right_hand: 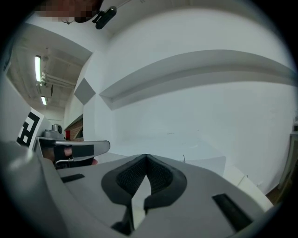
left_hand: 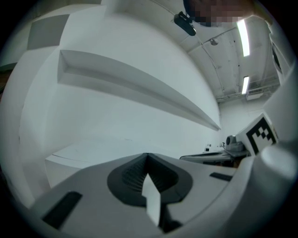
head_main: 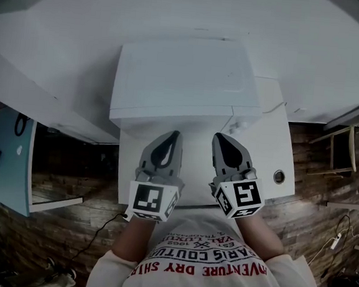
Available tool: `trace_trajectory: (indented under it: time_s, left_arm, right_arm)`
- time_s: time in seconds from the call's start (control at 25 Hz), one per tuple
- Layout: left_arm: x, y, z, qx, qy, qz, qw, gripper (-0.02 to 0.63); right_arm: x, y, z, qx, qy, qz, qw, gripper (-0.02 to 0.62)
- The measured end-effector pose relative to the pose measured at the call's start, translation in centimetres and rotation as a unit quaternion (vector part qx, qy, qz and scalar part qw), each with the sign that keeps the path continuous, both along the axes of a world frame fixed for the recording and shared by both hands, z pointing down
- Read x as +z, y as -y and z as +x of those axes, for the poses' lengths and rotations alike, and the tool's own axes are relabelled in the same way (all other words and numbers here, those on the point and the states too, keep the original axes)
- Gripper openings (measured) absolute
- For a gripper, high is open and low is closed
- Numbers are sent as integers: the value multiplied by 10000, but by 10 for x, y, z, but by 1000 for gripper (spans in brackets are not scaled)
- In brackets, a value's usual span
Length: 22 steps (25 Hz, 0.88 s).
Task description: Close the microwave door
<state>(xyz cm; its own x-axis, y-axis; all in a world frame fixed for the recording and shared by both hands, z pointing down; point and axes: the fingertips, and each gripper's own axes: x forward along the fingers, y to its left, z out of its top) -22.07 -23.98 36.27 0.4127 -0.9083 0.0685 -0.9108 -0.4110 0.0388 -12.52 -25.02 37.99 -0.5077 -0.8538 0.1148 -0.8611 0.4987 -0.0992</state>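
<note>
Microwave: the white microwave (head_main: 185, 78) sits upper centre of the head view on the white table (head_main: 269, 147). No door juts out over the table, so it is probably shut already, but you cannot see its front.
Left gripper: your left gripper (head_main: 169, 137) has its jaws pressed together on nothing, just below the microwave.
Right gripper: your right gripper (head_main: 225, 140) is beside it, also closed and empty.
Why: closed tips likely serve you as blunt pushers.
Around: wall shelf (left_hand: 139, 88), round table hole (head_main: 279, 176) and blue panel (head_main: 3, 155) far left. None blocks you.
</note>
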Motion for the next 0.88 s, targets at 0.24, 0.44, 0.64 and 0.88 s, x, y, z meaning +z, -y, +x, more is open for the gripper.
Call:
trace_trajectory:
  time_s: [0.24, 0.44, 0.64, 0.88]
  left_arm:
    - [6, -3, -2, 36, -45, -41, 10000, -2]
    - [6, -2, 0, 120, -9, -68, 9999, -2]
    - [7, -1, -2, 55, -49, -36, 10000, -2]
    - [11, -2, -3, 31, 35, -19, 10000, -1]
  right_arm:
    - [6, 0, -3, 26, -28, -96, 9999, 11]
    - [6, 0, -5, 62, -88, -81, 9999, 12]
    - [1, -2, -5, 43, -63, 13, 10000, 12]
    - [4, 0, -3, 79, -93, -14, 9999, 11]
